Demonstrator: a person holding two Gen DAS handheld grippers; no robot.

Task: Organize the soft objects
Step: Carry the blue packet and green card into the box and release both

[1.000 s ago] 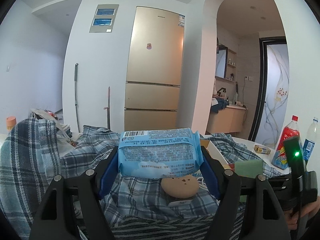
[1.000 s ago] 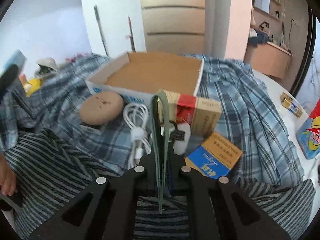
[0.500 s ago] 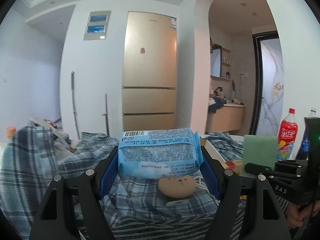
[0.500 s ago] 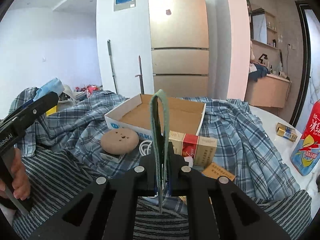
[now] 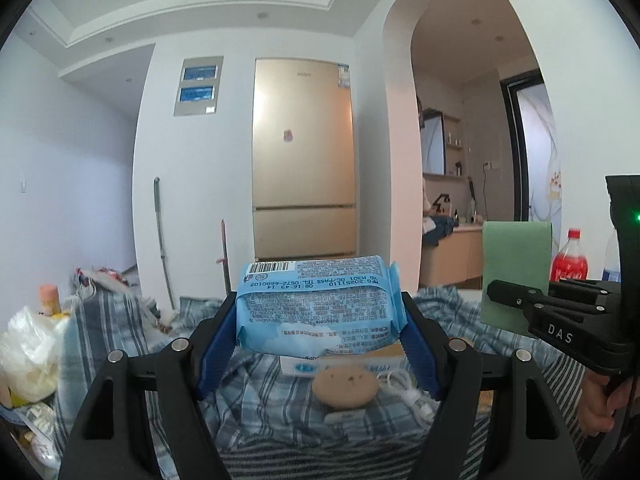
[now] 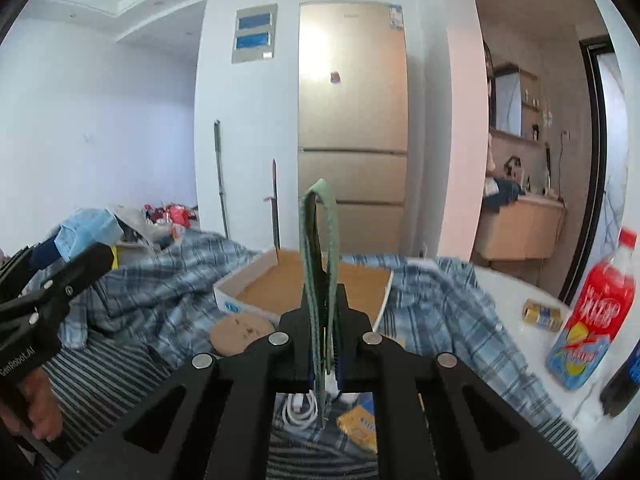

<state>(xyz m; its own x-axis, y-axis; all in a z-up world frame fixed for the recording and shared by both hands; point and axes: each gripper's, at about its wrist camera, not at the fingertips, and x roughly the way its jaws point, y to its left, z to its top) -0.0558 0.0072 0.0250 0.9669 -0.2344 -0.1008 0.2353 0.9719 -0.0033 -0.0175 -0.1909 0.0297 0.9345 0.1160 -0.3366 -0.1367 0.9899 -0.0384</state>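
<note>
Left tool (image 5: 320, 334) is clamped on a blue wet wipes pack (image 5: 318, 304); right tool (image 6: 323, 330) pinches a folded green cloth (image 6: 320, 240), both above the plaid shirt (image 6: 440, 304).

Cardboard box (image 6: 304, 292) lies on plaid cloth (image 6: 440, 320).

"DAS" on right hand-held gripper (image 5: 494, 294)

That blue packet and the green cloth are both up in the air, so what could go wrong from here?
The left gripper squeezes the blue wipes pack only at its ends; a soft pack might sag and slip out. The right gripper pinches the folded green cloth low down, so its tall loop could flop over. Lowering either, it might catch the cardboard box rim or the white cable below.
</note>
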